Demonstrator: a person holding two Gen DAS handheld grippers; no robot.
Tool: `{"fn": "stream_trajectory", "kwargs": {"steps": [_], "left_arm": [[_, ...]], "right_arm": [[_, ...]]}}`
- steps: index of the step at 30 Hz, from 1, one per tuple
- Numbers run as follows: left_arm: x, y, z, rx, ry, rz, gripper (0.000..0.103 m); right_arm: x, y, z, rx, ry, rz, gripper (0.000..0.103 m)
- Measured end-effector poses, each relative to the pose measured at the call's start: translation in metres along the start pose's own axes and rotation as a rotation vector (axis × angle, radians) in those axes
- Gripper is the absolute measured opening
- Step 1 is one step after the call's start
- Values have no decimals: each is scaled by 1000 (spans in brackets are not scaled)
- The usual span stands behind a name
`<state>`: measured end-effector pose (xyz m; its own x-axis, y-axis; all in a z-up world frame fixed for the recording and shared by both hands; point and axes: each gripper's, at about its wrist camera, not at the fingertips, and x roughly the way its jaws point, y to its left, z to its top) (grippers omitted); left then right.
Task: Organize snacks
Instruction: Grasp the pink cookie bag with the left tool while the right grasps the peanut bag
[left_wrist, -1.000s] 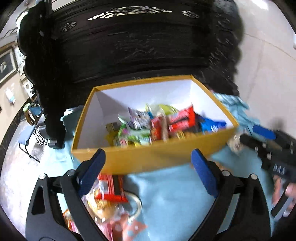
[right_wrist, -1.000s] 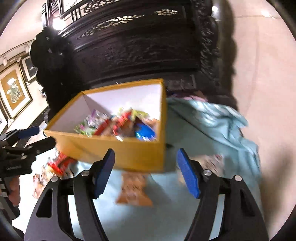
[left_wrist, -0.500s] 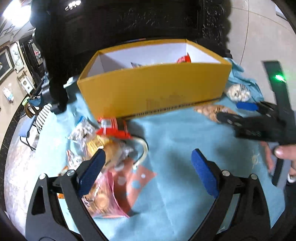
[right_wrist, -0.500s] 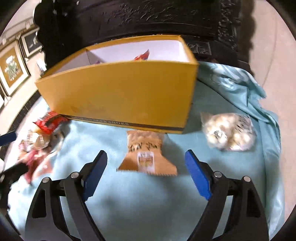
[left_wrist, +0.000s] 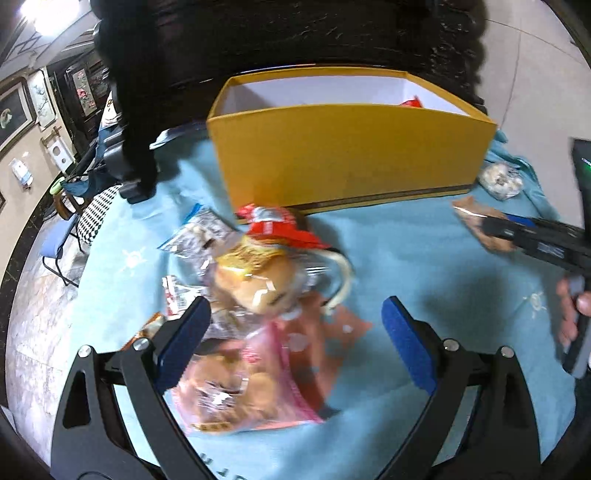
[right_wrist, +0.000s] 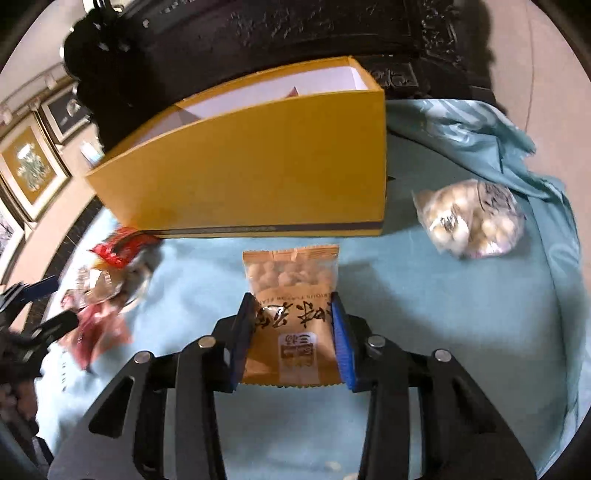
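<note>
Between the right gripper's (right_wrist: 293, 332) fingers sits the orange peanut packet (right_wrist: 291, 314), gripped.

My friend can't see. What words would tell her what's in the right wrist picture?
The right tongs are closed on both sides of an orange peanut packet lying on a light blue cloth. Behind it stands a yellow box, with a clear bag of pale round snacks to its right.

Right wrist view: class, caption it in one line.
Right gripper pads flank an orange peanut packet before the yellow box.
</note>
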<state>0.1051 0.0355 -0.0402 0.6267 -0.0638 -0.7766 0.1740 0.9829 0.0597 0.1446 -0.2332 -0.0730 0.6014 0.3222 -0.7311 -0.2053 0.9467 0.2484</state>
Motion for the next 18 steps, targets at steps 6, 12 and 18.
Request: {"fn": "stream_trajectory", "kwargs": {"steps": [6,12,18], "left_arm": [[7,9,1,7,16,20,95],[-2,8,-5,39,19,13,95],[-8,6,-32,86,36,43,95]], "right_arm": [[8,0,-15,46,17,79,40],[6,-1,-19,47,6,117,40],[3,1,-19,34,-5,140,40]]}}
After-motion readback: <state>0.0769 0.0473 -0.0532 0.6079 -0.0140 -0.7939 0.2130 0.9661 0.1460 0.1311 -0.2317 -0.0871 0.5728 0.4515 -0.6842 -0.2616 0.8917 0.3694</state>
